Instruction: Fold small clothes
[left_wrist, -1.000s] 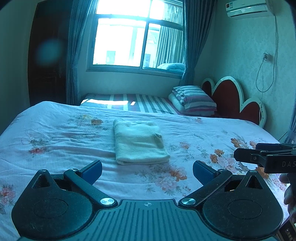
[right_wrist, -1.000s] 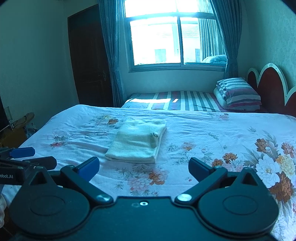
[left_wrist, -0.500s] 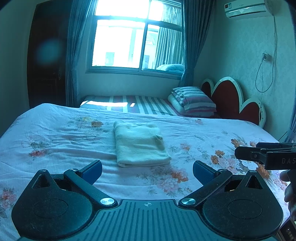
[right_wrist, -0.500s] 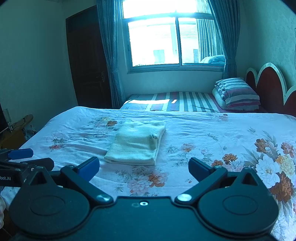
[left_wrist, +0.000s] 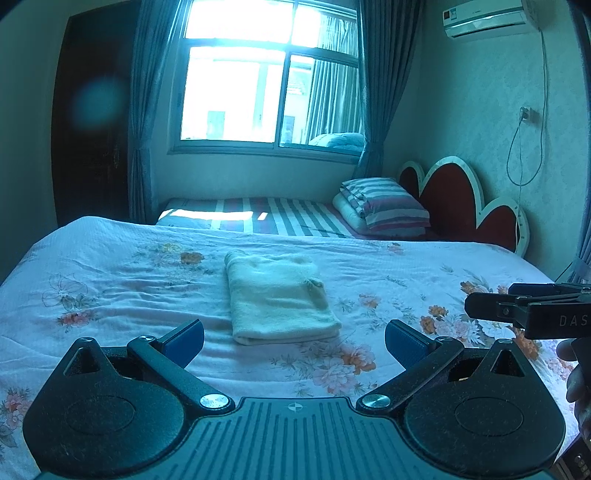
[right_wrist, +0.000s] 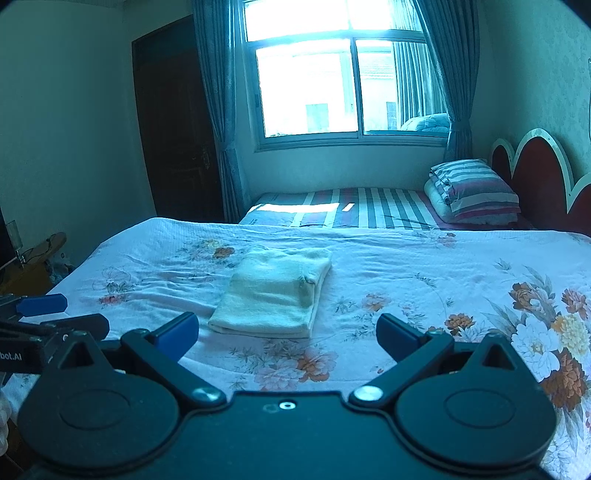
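While your left gripper (left_wrist: 294, 338) and right gripper (right_wrist: 287, 332) hang spread wide and empty above the near edge of the floral bedspread (left_wrist: 110, 280), the cream garment (left_wrist: 277, 299) lies folded flat at mid-bed, clear of both. Behind it, striped bedding (right_wrist: 474, 192) sits stacked by the red headboard (left_wrist: 454, 199).

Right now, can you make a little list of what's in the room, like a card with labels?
place: bedroom, daylight through the window
work surface: bed with floral sheet
garment: pale folded cloth, lying flat mid-bed, touched by nothing
left tool: open, empty, short of the cloth
right tool: open, empty, short of the cloth
behind: striped pillow against the red headboard
wall: air conditioner
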